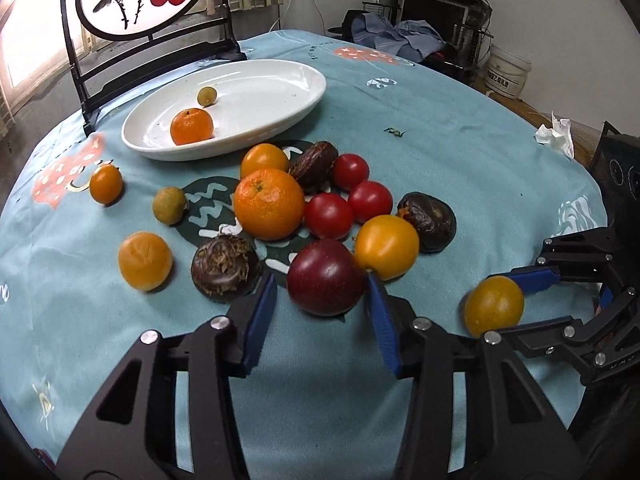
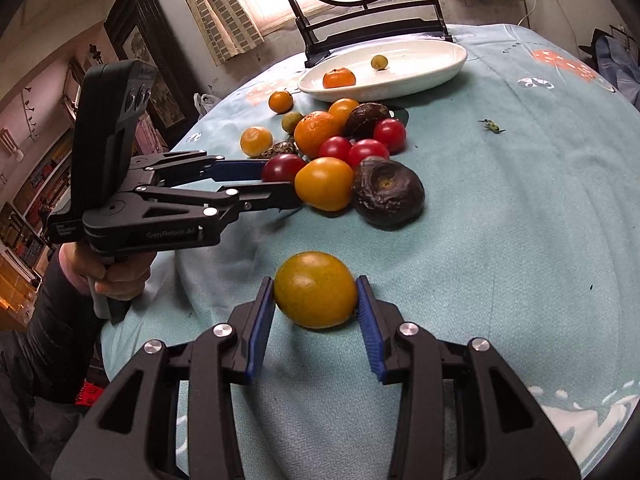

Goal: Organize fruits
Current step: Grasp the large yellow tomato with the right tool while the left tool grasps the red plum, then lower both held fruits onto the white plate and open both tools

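Teal patterned cloth (image 1: 460,168) covered the round bench, whose far edge curved away toward a cluttered corner with a white bucket (image 1: 509,71) on the floor. In the left wrist view, open cloth lay to the right of the fruit pile and along the near edge. An oval white dish (image 1: 280,80) sat toward the far left, before a dark chair (image 1: 160,46), and held a tangerine (image 1: 191,126) and a small greenish fruit (image 1: 207,96), apart from each other. The left gripper (image 1: 322,312) had its blue fingers (image 1: 262,320) on either side of a dark red plum (image 1: 326,278); the right one touched it, the left showed a small gap, so a firm pinch could not be told. A big orange (image 1: 269,204), three red tomatoes (image 1: 329,216) and wrinkled dark fruits (image 1: 224,270) crowded just beyond. The right gripper (image 1: 516,300) reached in from the right edge around a yellow-orange fruit (image 1: 494,306).

In the right wrist view, the right gripper (image 2: 316,312) pinched that yellow-orange fruit (image 2: 315,290) on bare cloth near the bench's front edge, well apart from the pile. Wide free cloth spread to the right. The left gripper (image 2: 288,184), held by a hand (image 2: 120,276), reached the plum (image 2: 283,168) from the left. The dish (image 2: 424,68) stood beyond.
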The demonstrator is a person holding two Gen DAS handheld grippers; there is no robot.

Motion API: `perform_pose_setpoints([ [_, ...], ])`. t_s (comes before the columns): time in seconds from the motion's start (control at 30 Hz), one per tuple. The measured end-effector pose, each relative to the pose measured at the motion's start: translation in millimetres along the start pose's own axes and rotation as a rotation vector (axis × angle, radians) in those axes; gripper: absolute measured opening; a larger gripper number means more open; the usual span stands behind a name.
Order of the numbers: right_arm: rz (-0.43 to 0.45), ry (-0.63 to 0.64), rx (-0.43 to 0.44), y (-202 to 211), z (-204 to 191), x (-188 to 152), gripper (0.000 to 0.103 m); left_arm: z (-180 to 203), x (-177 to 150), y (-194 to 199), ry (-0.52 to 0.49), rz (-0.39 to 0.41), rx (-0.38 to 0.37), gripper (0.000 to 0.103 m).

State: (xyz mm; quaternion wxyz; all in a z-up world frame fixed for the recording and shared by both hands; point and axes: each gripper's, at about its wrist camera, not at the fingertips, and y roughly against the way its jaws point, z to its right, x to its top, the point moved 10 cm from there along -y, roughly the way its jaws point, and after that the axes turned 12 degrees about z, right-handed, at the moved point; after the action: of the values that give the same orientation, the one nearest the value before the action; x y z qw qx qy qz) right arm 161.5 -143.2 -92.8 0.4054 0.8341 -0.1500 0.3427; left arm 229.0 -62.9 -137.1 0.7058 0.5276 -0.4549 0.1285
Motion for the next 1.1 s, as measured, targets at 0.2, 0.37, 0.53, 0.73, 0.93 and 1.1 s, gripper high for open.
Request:
perform_pose_setpoints([
  [0.2, -0.003, 0.003, 0.004, -2.2, -0.8, 1.2, 0.041, 7.4, -2.5, -6.8, -0.050, -0.026, -0.010, 0.042],
  [0.37, -0.002, 0.009, 0.004, -2.5, -1.4, 1.2, 0.041, 5.8, -2.3, -5.4, -0.032, -0.023, 0.000, 0.041],
  [0.53, 0.001, 0.014, 0.002, -2.3, -2.0, 1.4, 0.041, 5.4, -3.7, 5.6, 0.007, 0.001, -0.002, 0.041],
  [0.73, 0.018, 0.048, 0.022, 2.2, -11.6, 14.2, 0.041, -4.8, 4.6, 28.6, 0.082, 0.065, -0.001, 0.041],
  [0.93, 0.179, 0.047, -0.011, -2.9, -0.2, 98.3, 0.041, -47.5, 54.2, 35.2, 0.242, 0.182, 0.064, 0.041],
  [1.1, 0.231, 0.019, -0.102, -49.7, 40.5, 162.6, 0.041, -95.3, 96.0, 9.9, 0.362, 0.194, 0.159, 0.041],
])
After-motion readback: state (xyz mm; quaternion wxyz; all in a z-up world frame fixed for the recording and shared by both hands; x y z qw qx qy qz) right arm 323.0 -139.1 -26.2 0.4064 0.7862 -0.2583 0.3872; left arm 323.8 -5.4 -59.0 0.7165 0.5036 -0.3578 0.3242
